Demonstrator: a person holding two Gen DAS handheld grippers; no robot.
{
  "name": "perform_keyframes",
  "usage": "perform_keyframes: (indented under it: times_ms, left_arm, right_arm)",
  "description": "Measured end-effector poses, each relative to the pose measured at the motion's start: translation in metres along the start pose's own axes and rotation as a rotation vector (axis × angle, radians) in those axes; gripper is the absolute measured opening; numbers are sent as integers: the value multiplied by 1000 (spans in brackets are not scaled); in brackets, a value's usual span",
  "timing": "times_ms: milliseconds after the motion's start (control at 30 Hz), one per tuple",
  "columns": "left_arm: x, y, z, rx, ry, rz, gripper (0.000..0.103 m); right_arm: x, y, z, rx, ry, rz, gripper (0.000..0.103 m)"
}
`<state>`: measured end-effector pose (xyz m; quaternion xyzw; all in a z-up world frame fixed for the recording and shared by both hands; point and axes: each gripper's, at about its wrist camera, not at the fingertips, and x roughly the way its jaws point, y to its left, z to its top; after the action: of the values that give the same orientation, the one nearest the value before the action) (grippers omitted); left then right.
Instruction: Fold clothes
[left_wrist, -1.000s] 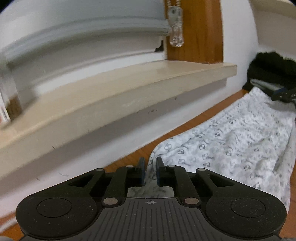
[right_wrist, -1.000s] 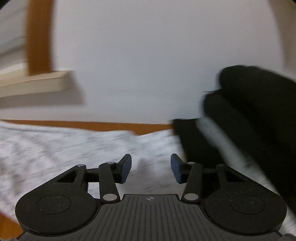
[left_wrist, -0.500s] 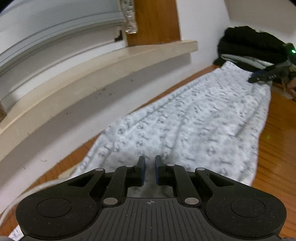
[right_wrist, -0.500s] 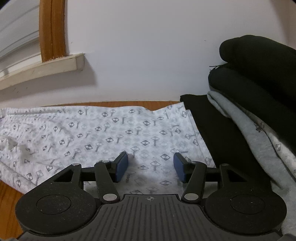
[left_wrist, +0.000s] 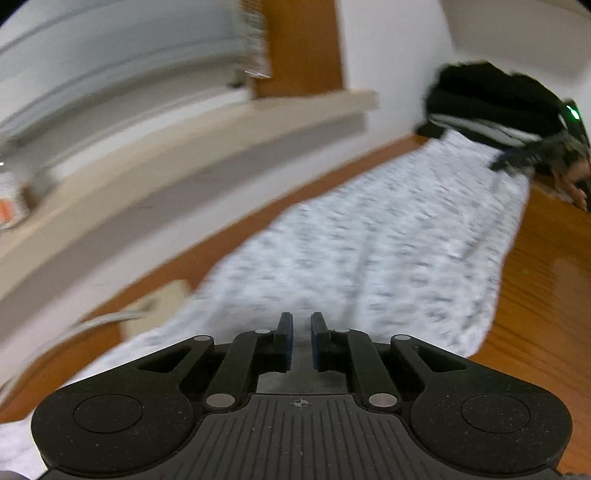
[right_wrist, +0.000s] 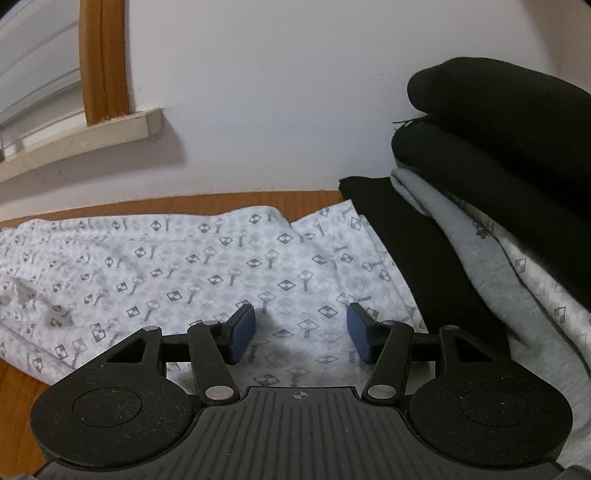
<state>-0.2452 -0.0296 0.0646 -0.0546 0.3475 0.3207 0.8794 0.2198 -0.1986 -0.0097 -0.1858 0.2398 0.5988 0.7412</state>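
Window sill (left_wrist: 184, 147): runs along the left of the left wrist view. A small white-and-orange container (left_wrist: 9, 199) stands at its far left, too blurred to identify.
Left gripper (left_wrist: 301, 332): jaws drawn in to a narrow slit. Pale fabric shows in the slit and between the finger bases, so it reads as pinched on the near end of the garment; blur prevents a firmer reading.
Patterned garment (left_wrist: 369, 240): white with a small grey print. It lies lengthwise on the wooden table (left_wrist: 546, 295), close along the wall, from the left gripper to the clothes stack.
Right gripper (right_wrist: 301, 332): jaws wide and just opened further. Nothing is pressed between the pads; the far end of the garment lies flat beneath them.
Clothes stack (right_wrist: 498, 166): folded black and grey items at the right, touching the garment's end.
Step in hand: judged as laying out and straightening. The garment is stretched long and flat with no fold across its length yet.
Next move calls for: the right jaws closing on the end hem beneath them, clear of the black item beside it, then both ends lifted together so that one can be carried over the other.
Left wrist view only: the garment's full length, the bare table beyond its long edge, and the right gripper from outside with the person's hand (left_wrist: 576, 181) behind it.
Right wrist view only: the print in sharp detail, the creases near the garment's left part, the layers of the stack, and the open gap between the right pads.
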Motion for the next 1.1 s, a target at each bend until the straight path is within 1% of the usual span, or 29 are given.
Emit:
perform_keyframes:
  times_ms: [100,167,233,300,333,400,467,567,633,667,733,767,800,833,867,933,967,1000,1033,1100]
  left_arm:
    - [-32,36,-9,-48,-17,86,24]
    - [-57,64,-21,-91,-29,154,24]
    - [-84,98,-41,-163,-33,229,25]
    - [-107,134,-65,-241,-22,314,47]
    - [-117,152,-76,-278,-10,360,49]
    - [-131,186,-98,-342,31,460,49]
    - [-140,216,-117,-403,67,532,49]
    - [-141,240,-132,-448,109,559,49]
    - [-139,247,-137,-470,115,538,48]
    - [-140,249,-140,-478,108,529,43]
    - [-143,250,-142,-487,90,528,21]
    - [-144,250,-143,-487,83,528,20]
    - [-147,248,-144,-473,71,537,10]
    - [-152,246,-144,-471,42,556,9]
    - [-162,247,-144,-497,4,575,9]
    - [-187,254,-146,-577,-76,589,9]
    - [-191,258,-146,-596,-74,579,12]
    - [-190,258,-145,-585,-41,572,15]
    - [-185,258,-144,-561,-4,579,20]
    - [-180,250,-141,-502,32,615,27]
  right_arm:
    - [0,1,0,-2,0,-3,56]
    - [-1,0,0,-1,-1,-2,56]
    - [-1,0,0,-1,-1,-2,56]
    - [-1,0,0,0,-1,-1,56]
    - [-1,0,0,1,-1,-1,56]
    - [-1,0,0,1,-1,-1,56]
    - [-1,0,0,1,-1,-1,56]
    - [-1,0,-1,2,-1,-2,56]
    - [0,0,-1,0,-1,-1,56]
    - [0,0,-1,0,-1,-1,56]
    - [-1,0,-1,1,-1,-1,56]
    - [-1,0,-1,1,-1,-1,56]
    - [0,0,-1,1,-1,-1,56]
    - [0,0,-1,1,-1,0,56]
    - [0,0,-1,2,-1,0,56]
    - [0,0,-1,2,-1,0,56]
    - [0,0,-1,2,-1,0,56]
    - [0,0,-1,2,-1,0,56]
    - [0,0,-1,2,-1,0,56]
    - [0,0,-1,3,-1,0,56]
